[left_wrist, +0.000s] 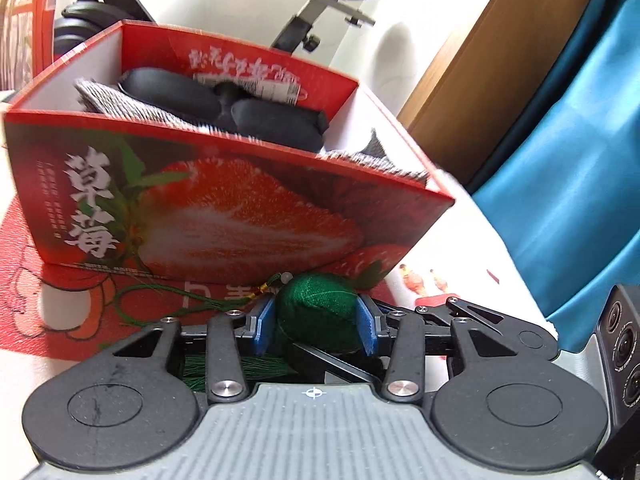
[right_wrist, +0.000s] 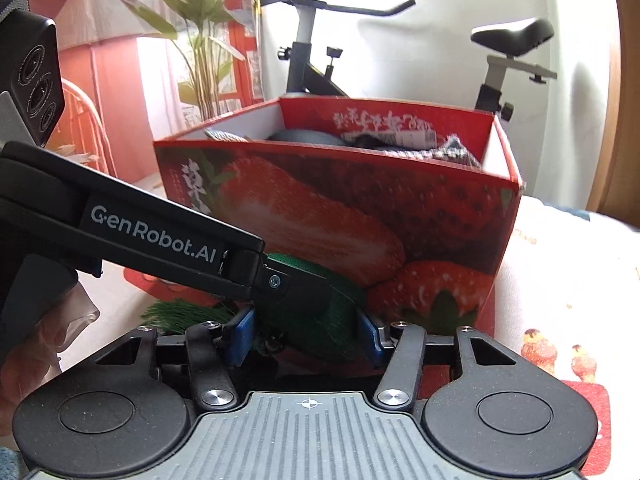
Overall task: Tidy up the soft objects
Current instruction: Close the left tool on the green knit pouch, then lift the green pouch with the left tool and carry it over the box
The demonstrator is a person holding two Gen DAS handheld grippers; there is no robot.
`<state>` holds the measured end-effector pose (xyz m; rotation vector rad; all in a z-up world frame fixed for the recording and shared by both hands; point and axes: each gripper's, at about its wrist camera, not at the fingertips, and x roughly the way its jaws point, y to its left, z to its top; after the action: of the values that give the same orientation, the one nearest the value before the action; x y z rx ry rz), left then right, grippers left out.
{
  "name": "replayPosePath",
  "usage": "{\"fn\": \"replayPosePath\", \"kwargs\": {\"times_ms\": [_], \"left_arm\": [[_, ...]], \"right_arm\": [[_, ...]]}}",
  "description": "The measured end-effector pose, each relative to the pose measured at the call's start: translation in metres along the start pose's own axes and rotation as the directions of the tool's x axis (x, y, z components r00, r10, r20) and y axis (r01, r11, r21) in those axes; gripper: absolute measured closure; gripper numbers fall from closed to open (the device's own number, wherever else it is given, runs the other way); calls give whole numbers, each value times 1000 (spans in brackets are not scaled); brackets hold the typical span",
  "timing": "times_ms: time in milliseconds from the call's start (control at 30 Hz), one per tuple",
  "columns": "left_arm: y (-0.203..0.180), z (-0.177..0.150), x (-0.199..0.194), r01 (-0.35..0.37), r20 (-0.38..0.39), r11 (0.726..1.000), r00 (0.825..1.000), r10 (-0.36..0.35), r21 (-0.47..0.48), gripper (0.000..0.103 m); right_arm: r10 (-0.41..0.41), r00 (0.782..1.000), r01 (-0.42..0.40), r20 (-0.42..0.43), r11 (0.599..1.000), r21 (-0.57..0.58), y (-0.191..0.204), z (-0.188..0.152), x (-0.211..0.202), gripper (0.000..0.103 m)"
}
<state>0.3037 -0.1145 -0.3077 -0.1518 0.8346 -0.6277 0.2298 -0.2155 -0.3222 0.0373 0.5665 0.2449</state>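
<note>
Green satin is what both my grippers close around: a small stuffed sachet (left_wrist: pixel 316 312), egg-shaped, with a knotted cord (left_wrist: pixel 168 298) at one end and a green tassel (right_wrist: pixel 188 311) at the other. It sits just in front of the strawberry box (left_wrist: pixel 224 216), low over a red-and-white printed cloth (left_wrist: pixel 44 312).

My left gripper (left_wrist: pixel 316 322) has its blue pads (left_wrist: pixel 367 326) pressed against the sachet's two sides, clamped on it. My right gripper (right_wrist: pixel 306 338) comes at the same sachet from another angle, its blue pads also touching the fabric on both sides, so I judge it gripped from both hands at once. One finger of the left tool crosses the right view and covers part of the sachet.

Holding it with both seems meant to steady a soft, round thing that could roll or squash out of one grip.

Inside the open box lie a black padded eye mask (left_wrist: pixel 224 112) and grey knitted fabric (left_wrist: pixel 132 104), so the sachet likely goes there next, over the near wall.

An exercise bike (right_wrist: pixel 320 64) stands behind.
</note>
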Motion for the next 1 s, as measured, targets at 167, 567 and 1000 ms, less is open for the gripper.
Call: {"fn": "replayPosePath", "kwargs": {"times_ms": [167,567,1000], "left_arm": [[-6,-2,-32,10,71,1000,997,-10,-13,58],[-22,15,-117,7,239,999,971,-16,41,58],[-31,91,-171,-23,399,994,917,-22,107,58]], "right_arm": [[2,998,2,62,998,-59,17,10,-24,53],[33,980,8,197,979,-205,57,69,-80,53],[90,959,17,269,928,-373,74,191,-94,53]]}}
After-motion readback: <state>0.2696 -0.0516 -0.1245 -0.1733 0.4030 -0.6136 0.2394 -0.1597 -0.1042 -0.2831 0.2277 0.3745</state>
